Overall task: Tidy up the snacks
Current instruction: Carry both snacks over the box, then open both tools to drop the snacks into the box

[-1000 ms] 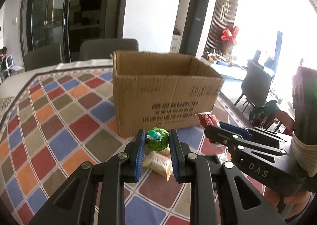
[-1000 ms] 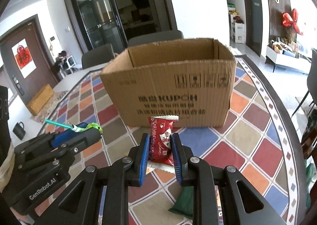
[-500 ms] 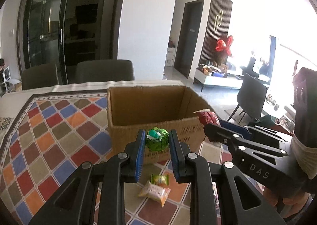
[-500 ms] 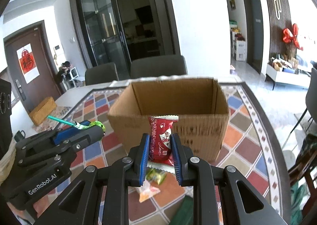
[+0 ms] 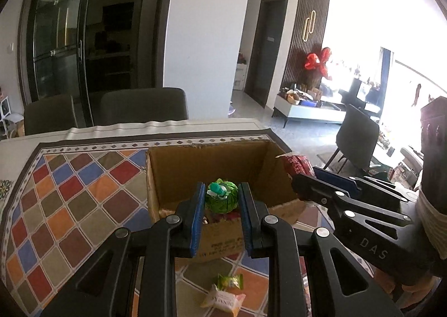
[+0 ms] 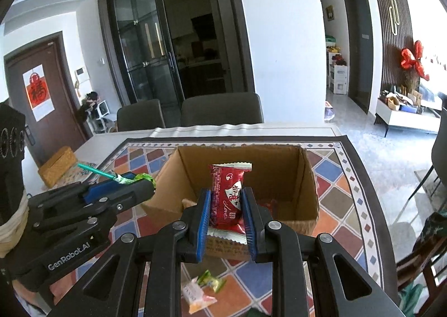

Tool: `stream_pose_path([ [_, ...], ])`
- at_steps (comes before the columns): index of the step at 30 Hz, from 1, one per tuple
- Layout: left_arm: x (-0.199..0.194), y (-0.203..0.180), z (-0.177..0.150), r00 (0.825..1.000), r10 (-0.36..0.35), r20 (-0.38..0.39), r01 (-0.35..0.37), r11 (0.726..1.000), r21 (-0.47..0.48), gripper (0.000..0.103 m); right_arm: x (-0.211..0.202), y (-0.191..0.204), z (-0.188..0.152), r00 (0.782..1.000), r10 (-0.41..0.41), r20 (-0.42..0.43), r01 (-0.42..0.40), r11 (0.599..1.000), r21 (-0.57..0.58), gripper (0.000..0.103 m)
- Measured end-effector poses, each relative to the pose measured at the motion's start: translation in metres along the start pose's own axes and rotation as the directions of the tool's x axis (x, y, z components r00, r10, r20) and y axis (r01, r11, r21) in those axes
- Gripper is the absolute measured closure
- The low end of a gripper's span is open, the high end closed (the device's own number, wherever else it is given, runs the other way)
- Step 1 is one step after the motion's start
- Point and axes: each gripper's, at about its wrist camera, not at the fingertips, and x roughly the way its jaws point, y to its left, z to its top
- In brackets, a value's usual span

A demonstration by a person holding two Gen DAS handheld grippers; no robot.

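Cardboard box (image 5: pixel 178 174) beneath both raised, loaded claws.

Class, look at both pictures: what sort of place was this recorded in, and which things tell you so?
Most likely a home's dining area opening onto a living room: a table with a patterned cloth, dining chairs behind it, and a glass sliding door.

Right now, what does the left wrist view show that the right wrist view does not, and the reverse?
Left only: the round green-wrapped head of the lollipop, clamped in the left gripper.

Right only: the lollipop's teal stick, the front of the red packet clamped in the right gripper, a brown door with a red poster.

Both: the open box, two loose candies on the checked cloth, two grey chairs.
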Motion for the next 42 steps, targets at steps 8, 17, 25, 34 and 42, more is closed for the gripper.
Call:
stream_pose_path([
  [8,0.031,0.010,0.013,0.998,-0.003,-0.069,0.001,1.000,-0.025,0.079,0.025,-0.007,0.016,0.999,-0.011,-0.032,0.011,1.000,0.008,0.079],
  [17,0.045,0.012,0.026,0.993,0.057,-0.102,-0.060,0.998,-0.033,0.058,0.046,-0.016,0.024,0.997,-0.028,-0.076,0.031,0.999,0.043,0.077],
  [25,0.027,0.004,0.012,0.994,0.084,-0.076,-0.084,0.996,-0.004,0.058,0.032,-0.016,0.013,0.996,-0.062,-0.068,0.064,0.997,0.030,0.071],
  [34,0.001,-0.006,-0.011,0.994,0.071,-0.080,-0.072,0.997,-0.008,0.057,0.005,-0.015,-0.005,0.997,-0.054,-0.059,0.057,0.997,0.051,0.060],
  [42,-0.012,-0.011,-0.040,0.993,0.041,-0.110,-0.044,0.999,-0.025,0.055,-0.010,-0.010,-0.027,0.995,-0.062,-0.072,0.066,0.997,0.045,0.056],
])
